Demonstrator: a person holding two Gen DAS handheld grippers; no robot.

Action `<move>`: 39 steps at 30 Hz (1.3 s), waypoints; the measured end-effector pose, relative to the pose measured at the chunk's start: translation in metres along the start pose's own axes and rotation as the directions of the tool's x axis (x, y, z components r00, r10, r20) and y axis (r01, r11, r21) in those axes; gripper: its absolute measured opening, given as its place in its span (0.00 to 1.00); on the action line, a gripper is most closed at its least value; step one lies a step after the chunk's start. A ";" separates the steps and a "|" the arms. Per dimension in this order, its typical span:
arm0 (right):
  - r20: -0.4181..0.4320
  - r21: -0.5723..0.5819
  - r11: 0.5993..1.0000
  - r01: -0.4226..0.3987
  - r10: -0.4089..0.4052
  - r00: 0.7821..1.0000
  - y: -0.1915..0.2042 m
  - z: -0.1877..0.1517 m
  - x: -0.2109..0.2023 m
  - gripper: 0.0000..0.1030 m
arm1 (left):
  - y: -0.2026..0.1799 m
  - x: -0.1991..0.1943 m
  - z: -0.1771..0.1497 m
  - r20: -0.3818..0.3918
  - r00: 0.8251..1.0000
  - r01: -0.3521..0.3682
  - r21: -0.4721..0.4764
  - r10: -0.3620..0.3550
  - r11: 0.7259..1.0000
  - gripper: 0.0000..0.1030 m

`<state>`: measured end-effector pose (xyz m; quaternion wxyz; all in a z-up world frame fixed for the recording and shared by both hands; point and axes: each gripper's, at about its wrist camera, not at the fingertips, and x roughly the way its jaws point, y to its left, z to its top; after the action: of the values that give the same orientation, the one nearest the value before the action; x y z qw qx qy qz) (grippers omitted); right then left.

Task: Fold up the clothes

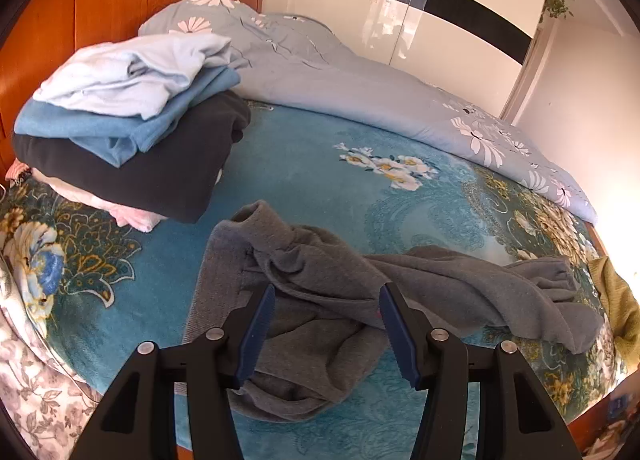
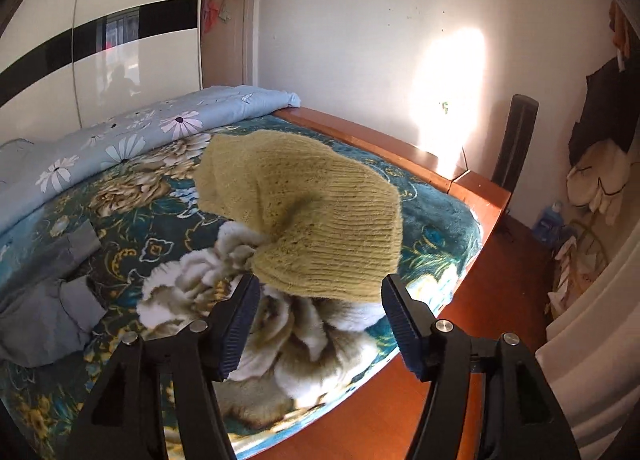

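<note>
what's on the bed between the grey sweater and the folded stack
Nothing: in the left wrist view only bare teal blanket separates the grey sweater from the folded stack.

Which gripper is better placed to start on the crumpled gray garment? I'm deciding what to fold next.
Left. The left gripper hangs open right over the gray garment, its fingers straddling the bunched cloth. The right gripper faces the yellow-green knit instead.

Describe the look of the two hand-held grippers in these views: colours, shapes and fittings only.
Both the left gripper and the right gripper look alike: matte black plastic linkage arms with triangular cut-outs, round silver pivot pins, and two flat fingers faced with ribbed dark-blue pads. No cables, markings or sleeves show in either view.
</note>
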<state>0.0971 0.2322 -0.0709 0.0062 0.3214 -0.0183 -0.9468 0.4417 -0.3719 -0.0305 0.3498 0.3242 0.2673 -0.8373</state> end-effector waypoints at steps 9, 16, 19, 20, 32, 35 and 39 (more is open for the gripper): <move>-0.233 0.232 0.821 -0.521 0.567 0.790 0.123 -0.044 0.038 0.63 | 0.013 0.053 0.010 -0.088 0.980 0.163 -0.140 -0.176 0.977 0.57; -0.346 0.330 0.752 -0.570 0.659 0.668 0.196 -0.083 0.066 0.63 | 0.016 0.091 0.011 -0.104 0.971 0.183 -0.260 -0.216 0.948 0.55; -0.359 0.373 0.738 -0.563 0.674 0.646 0.209 -0.087 0.072 0.63 | 0.018 0.097 0.013 -0.089 0.969 0.199 -0.273 -0.231 0.941 0.35; -0.363 0.386 0.734 -0.559 0.678 0.639 0.213 -0.088 0.074 0.62 | 0.017 0.099 0.014 -0.084 0.967 0.209 -0.270 -0.239 0.940 0.28; -0.259 0.273 0.711 -0.648 0.703 0.662 0.272 0.013 0.061 0.05 | 0.008 0.099 0.071 0.018 0.969 0.246 -0.163 -0.246 0.955 0.04; -0.225 0.202 0.738 -0.643 0.674 0.703 0.307 0.062 0.071 0.05 | 0.008 0.110 0.091 0.037 0.977 0.212 -0.170 -0.209 0.962 0.04; -0.310 0.158 0.806 -0.570 0.588 0.747 0.365 0.087 0.127 0.06 | 0.017 0.140 0.108 0.020 0.987 0.162 -0.208 -0.161 0.965 0.04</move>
<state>-0.0570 -0.1330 -0.0653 0.2940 0.4600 -0.1408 -0.8259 0.3398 -0.5135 -0.0667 0.3129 0.2619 0.3787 -0.8308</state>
